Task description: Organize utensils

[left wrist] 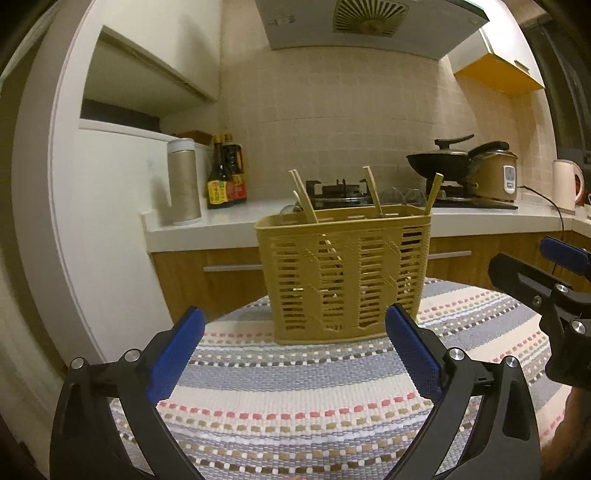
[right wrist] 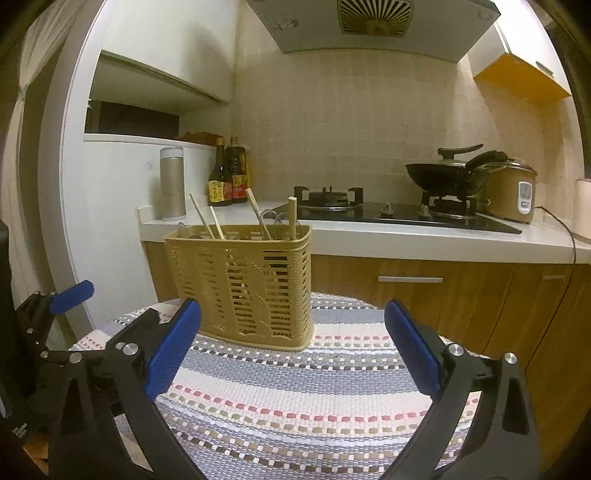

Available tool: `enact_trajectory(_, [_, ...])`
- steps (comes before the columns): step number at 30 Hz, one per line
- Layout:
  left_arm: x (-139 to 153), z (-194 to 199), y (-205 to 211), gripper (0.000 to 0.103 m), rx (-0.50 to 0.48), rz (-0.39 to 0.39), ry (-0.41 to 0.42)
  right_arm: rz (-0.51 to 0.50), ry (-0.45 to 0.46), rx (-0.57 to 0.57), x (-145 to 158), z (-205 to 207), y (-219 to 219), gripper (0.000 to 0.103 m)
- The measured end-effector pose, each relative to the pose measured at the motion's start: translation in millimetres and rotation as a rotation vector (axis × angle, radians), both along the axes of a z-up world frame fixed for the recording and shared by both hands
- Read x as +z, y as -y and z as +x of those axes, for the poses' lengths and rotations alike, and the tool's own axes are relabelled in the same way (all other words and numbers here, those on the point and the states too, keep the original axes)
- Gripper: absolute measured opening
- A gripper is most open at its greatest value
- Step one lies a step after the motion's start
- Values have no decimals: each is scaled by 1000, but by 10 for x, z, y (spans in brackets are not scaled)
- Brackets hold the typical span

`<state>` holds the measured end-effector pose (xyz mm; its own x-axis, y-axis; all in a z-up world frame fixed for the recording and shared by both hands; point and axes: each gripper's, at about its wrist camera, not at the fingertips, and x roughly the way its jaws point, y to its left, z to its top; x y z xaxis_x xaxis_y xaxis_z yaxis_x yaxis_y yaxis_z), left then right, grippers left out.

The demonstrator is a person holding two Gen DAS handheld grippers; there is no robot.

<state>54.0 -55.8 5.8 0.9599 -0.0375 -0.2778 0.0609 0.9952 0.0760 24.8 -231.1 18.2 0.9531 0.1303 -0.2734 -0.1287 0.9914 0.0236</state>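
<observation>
Standing on a striped woven mat (left wrist: 295, 387) before the kitchen counter (left wrist: 229, 218), the utensil basket (left wrist: 343, 277) faces both released, empty hand-held grippers.

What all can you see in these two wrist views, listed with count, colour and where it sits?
utensil basket: one, tan slotted plastic, standing on the mat
chopsticks: several, pale wood, upright in the basket; exact count unclear
woven mat: one, striped grey, cream and pink, under the basket
sauce bottles: two, dark with yellow and red labels, on the counter's left end
canister: one, silver-beige, left of the bottles
gas hob: one, black, on the counter
wok with lid: one, black, on the right burner
rice cooker: one, beige, right of the wok
kettle: one, pale, far right
range hood: one, white, overhead
left gripper: blue-padded jaws open, empty
right gripper: blue-padded jaws open, empty
</observation>
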Motion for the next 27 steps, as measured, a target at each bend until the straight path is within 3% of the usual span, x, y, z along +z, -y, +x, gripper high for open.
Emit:
enact_trajectory(17, [39, -5, -105, 95, -8, -39, -5, -20, -27, -16, -36, 56, -23, 95])
enact_trajectory(27, [32, 5, -94, 95, -7, -30, -6, 34, -59, -30, -47, 112, 94, 95])
